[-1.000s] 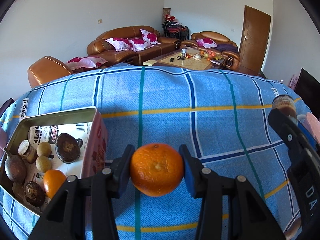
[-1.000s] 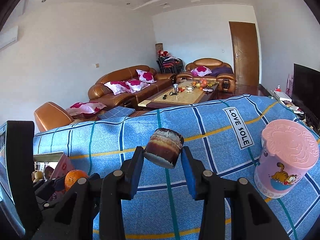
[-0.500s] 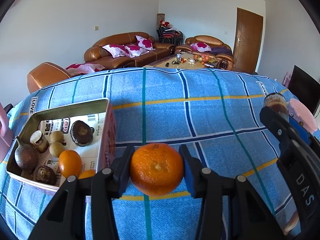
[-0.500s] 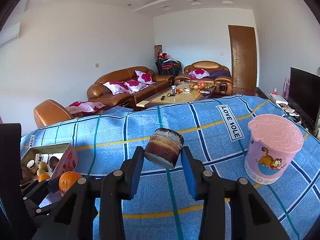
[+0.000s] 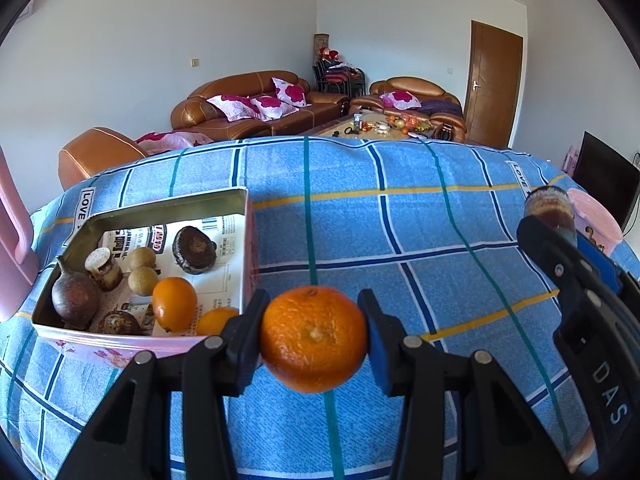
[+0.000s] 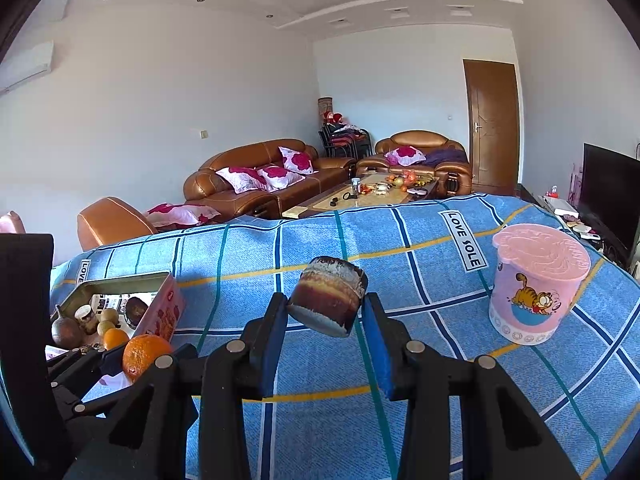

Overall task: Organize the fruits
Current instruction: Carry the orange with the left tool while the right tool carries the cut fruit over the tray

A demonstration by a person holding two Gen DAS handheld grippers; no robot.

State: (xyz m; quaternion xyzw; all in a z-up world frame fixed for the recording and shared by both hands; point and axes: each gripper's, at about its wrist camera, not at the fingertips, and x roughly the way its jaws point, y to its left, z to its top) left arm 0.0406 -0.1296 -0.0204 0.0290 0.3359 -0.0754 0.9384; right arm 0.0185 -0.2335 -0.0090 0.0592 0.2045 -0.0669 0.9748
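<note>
My left gripper (image 5: 314, 338) is shut on an orange (image 5: 313, 339) and holds it above the blue checked cloth, just right of the pink tin box (image 5: 136, 344). The box holds several fruits: oranges (image 5: 174, 303), small tan fruits (image 5: 143, 280) and dark brown pieces (image 5: 195, 244). My right gripper (image 6: 325, 320) is shut on a brown sliced fruit chunk (image 6: 327, 300), tilted, above the cloth. The left gripper with the orange (image 6: 145, 355) shows in the right wrist view at lower left, next to the box (image 6: 160, 312).
A pink lidded cartoon cup (image 6: 536, 282) stands on the cloth at the right; it also shows in the left wrist view (image 5: 594, 222). A pink object (image 5: 12, 232) rises at the left edge. Sofas and a coffee table lie beyond the table's far edge.
Both grippers have risen and pulled back, each still holding its fruit. The box now shows more fully at the left, and the cup sits lower in the right wrist view.
</note>
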